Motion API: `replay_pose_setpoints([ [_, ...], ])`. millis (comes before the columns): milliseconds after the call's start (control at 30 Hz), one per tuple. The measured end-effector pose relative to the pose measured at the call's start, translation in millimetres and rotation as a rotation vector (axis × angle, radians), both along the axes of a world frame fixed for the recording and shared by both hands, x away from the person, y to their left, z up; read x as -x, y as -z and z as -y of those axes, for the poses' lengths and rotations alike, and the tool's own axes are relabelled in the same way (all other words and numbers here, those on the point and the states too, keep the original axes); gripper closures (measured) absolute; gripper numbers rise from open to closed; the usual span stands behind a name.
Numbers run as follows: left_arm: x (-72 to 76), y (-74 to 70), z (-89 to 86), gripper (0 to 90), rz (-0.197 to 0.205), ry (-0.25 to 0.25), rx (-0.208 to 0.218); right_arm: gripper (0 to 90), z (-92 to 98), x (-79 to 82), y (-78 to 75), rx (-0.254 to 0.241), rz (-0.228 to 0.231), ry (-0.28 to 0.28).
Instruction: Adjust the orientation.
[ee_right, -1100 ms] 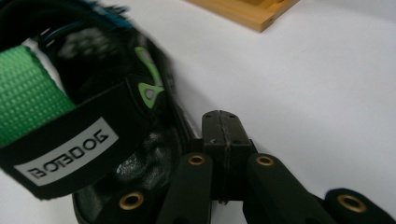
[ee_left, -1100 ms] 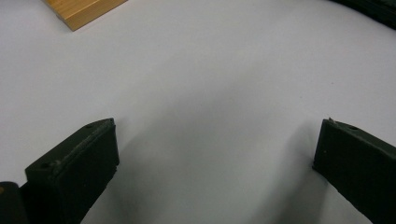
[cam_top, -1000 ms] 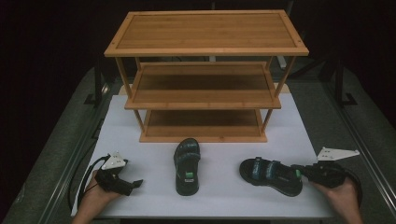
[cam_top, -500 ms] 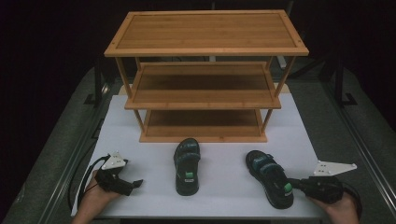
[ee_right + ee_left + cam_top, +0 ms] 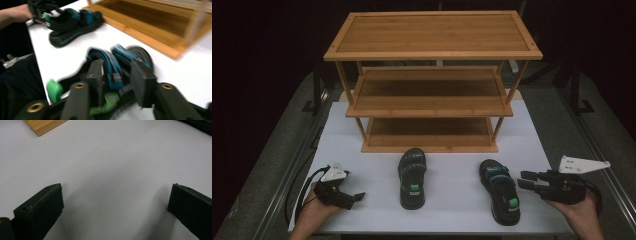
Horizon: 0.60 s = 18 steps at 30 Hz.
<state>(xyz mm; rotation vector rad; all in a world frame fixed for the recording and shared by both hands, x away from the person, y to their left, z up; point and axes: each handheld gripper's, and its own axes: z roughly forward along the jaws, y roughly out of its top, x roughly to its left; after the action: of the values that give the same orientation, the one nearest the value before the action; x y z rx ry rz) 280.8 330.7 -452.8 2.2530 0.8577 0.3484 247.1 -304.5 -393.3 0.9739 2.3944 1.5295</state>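
1. Right sandal [image 5: 502,197] lies flat on the white tabletop [image 5: 452,210], in front of the rack's right end, toe toward the rack [image 5: 432,85]. Black sole, blue straps, a green tab near the heel.
2. Right tongs [image 5: 526,180] sit just beside that sandal, on its right, held in the right hand [image 5: 579,212] and pointing left toward it. Their jaws have just been opening; they now stand partly apart and clear of the sandal, nothing gripped.
3. Right gripper view is blurred: the two black jaws frame the sandal's [image 5: 117,67] blue straps beyond them, without pressing on them.
4. Left sandal [image 5: 412,177] lies flat in front of the middle of the rack, toe also toward the rack, well apart from the right one.
5. Left tongs [image 5: 357,196] rest low on the tabletop at its near left corner, in the left hand [image 5: 314,212], pointing right toward the left sandal but short of it.
6. Left gripper view: both jaws set wide, bare white tabletop [image 5: 112,170] between them; a corner of the rack's base [image 5: 43,126] shows at top left.
7. Rack is bamboo, three shelves, standing at the back of the tabletop.
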Motion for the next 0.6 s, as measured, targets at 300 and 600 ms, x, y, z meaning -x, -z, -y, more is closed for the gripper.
replay_pose_setpoints([
  [300,0.0,0.0,-0.1,0.0,0.000,0.000,0.000,63.8,-44.1,-33.5,11.0,0.044,-0.065,-0.152],
  [600,0.0,0.0,0.0,0.0,0.000,0.000,0.000,68.3,-68.2,-45.7,-0.5,0.025,-0.038,-0.213],
])
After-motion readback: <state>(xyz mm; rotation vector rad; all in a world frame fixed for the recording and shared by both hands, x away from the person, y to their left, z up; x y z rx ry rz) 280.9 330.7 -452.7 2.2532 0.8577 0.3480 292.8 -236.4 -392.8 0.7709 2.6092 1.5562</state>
